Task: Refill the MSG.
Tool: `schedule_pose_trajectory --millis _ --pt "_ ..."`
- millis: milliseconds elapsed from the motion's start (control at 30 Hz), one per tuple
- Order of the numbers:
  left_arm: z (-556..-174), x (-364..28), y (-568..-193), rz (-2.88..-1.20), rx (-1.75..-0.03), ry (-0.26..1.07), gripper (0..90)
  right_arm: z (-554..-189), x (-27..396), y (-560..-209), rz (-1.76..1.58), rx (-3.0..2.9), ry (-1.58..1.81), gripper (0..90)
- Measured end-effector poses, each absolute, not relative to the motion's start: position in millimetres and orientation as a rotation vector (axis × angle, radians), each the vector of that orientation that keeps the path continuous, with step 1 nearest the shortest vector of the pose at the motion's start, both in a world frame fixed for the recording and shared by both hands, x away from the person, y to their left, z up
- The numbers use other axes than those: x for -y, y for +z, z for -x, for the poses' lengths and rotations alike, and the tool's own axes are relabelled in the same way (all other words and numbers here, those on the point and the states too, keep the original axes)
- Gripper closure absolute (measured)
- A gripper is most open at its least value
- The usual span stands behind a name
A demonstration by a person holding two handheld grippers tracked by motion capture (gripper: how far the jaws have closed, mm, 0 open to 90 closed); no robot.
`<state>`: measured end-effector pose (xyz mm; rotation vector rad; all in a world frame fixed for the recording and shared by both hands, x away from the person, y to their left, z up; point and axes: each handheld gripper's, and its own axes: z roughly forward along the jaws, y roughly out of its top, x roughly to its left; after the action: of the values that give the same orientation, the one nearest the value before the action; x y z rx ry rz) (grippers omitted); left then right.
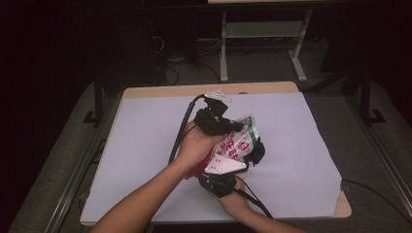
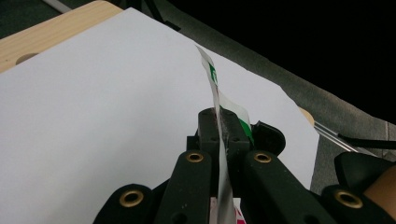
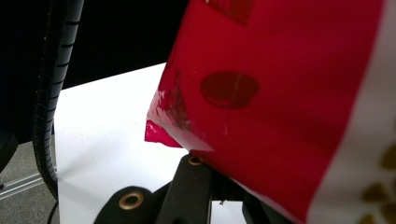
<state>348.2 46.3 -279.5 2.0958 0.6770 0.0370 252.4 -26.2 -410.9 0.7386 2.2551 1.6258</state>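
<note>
A: What blocks the left gripper?

B: The snack packet stands edge-on between its jaws, so nothing else fits in there. To either side of the jaws and beyond their tips lies bare white sheet, open to the table's wooden rim.

A: And the right gripper?

B: In the right gripper view the packet's red face rises just above and ahead of the jaws, closing that way off. A black cable hangs off to one side of them; between cable and packet the sheet is free.
</note>
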Motion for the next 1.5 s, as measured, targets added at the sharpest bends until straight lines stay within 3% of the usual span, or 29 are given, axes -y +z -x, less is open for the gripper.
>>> schedule_pose_trajectory --millis 1500 --pt "-353.4 -41.7 -279.0 -2.124 -0.695 0.041 90.0 -252.9 25.2 -408.6 -0.730 -2.251 1.650 90.0"
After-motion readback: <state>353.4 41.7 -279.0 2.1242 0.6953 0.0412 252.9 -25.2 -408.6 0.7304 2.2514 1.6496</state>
